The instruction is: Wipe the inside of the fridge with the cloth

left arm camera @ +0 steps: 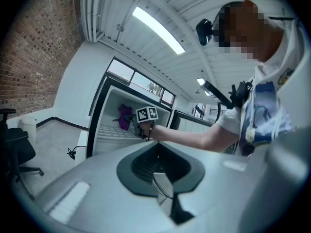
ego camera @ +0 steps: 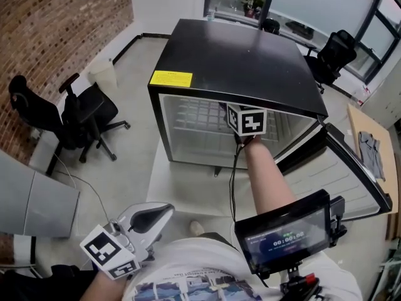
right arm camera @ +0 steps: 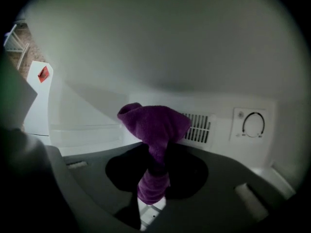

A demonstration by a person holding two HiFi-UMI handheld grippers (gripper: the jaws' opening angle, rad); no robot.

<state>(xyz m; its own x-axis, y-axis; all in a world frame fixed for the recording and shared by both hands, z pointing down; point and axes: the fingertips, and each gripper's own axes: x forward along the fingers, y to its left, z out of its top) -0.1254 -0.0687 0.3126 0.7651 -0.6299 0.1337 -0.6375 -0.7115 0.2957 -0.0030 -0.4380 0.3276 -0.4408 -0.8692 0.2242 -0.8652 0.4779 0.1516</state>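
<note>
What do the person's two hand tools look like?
The left gripper and right gripper are smooth grey shells, dark-hollowed at the jaws, each bearing a white cube of black square markers. A thin black cable hangs from the right one. The shirt sleeve is short, white.

The daylit head view is bright and sharp. Both gripper views curve and darken at the edges. Inside the fridge [right arm camera: 160, 47] it is dim.

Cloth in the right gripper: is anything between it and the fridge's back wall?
Nothing visible. The right gripper is clamped on the purple cloth inside the fridge. Past the cloth there is only the bare white back wall with its vent grille and dial.
</note>
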